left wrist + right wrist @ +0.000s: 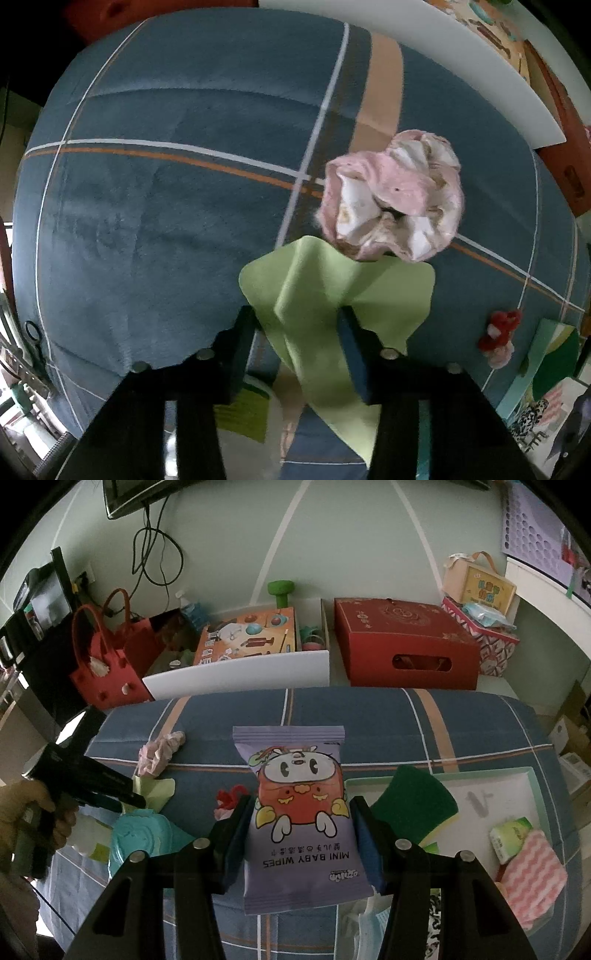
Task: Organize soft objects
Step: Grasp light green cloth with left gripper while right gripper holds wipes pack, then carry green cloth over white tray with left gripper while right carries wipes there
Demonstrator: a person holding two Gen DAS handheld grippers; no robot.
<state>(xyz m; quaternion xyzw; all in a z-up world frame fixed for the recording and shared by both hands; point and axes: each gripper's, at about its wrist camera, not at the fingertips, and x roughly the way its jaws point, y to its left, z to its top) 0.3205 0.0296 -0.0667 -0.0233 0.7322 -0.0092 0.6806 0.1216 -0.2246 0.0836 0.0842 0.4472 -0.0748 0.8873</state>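
A light green cloth point(314, 280) lies on the blue plaid bed cover point(166, 221), puckered into a ridge. My left gripper point(297, 314) points down onto it, both pads pressing the cloth from either side with a wide gap still between them. Just beyond sits a pink-and-white scrunchie point(395, 195). In the right wrist view, my right gripper point(303, 805) is shut on a purple pack of baby wipes point(303, 834), held above the bed. That view also shows the left gripper point(136, 801) at the green cloth point(159, 790), near the scrunchie point(159, 755).
A pale green tray point(532, 775) on the right holds a green sponge point(413, 801), a tissue pack point(509, 834) and a pink wavy cloth point(532, 878). A red-and-white fuzzy item point(229, 799), a teal item point(136, 834) and a face mask point(369, 919) lie nearby. Boxes stand beyond the bed.
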